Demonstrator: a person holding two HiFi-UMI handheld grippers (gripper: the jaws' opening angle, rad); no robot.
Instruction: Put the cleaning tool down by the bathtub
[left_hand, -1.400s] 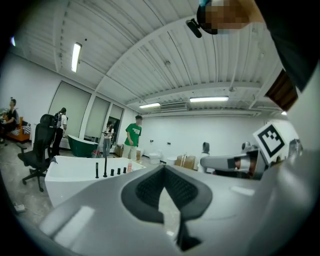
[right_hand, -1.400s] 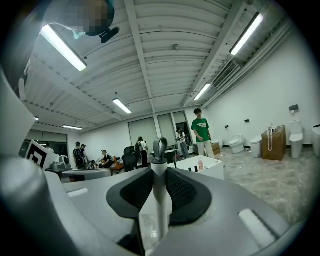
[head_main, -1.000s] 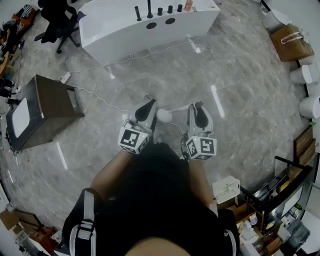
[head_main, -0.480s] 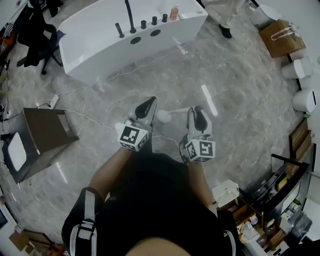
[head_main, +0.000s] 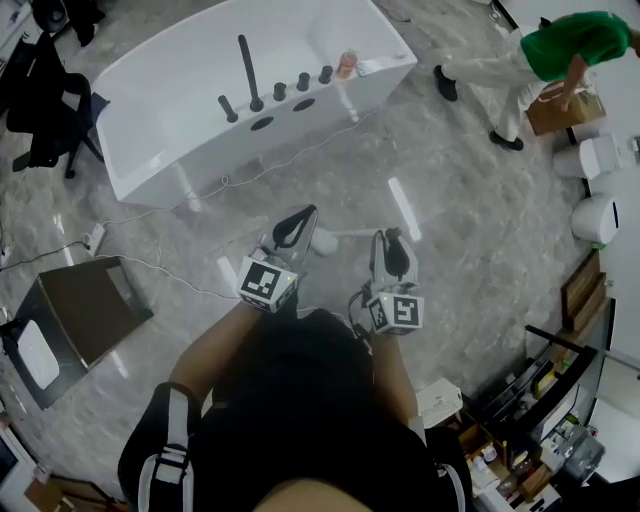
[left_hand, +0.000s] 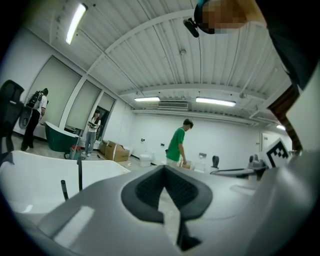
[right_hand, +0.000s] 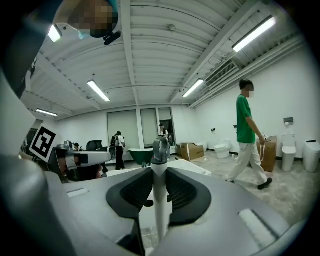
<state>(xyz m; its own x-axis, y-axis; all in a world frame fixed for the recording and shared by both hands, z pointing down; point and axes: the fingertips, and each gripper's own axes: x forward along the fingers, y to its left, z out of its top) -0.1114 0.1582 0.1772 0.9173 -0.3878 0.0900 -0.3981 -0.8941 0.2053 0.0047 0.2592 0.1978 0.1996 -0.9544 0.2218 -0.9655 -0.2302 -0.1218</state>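
right gripper view: right gripper (right_hand: 160, 172) clamps cleaning tool (right_hand: 160, 205) by its white handle; grey loop upright | head view only: tool's white rounded end beside left gripper (head_main: 305, 213); bathtub (head_main: 170, 95) ahead, well apart | left gripper view: tips together, empty | tool's head: blurred, unclear

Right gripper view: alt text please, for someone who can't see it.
The right hand-held gripper is clamped on the white handle of a cleaning tool, its grey loop poking up past the jaw tips. Beyond lies a white bathtub, and a person in a green shirt walks past at right.
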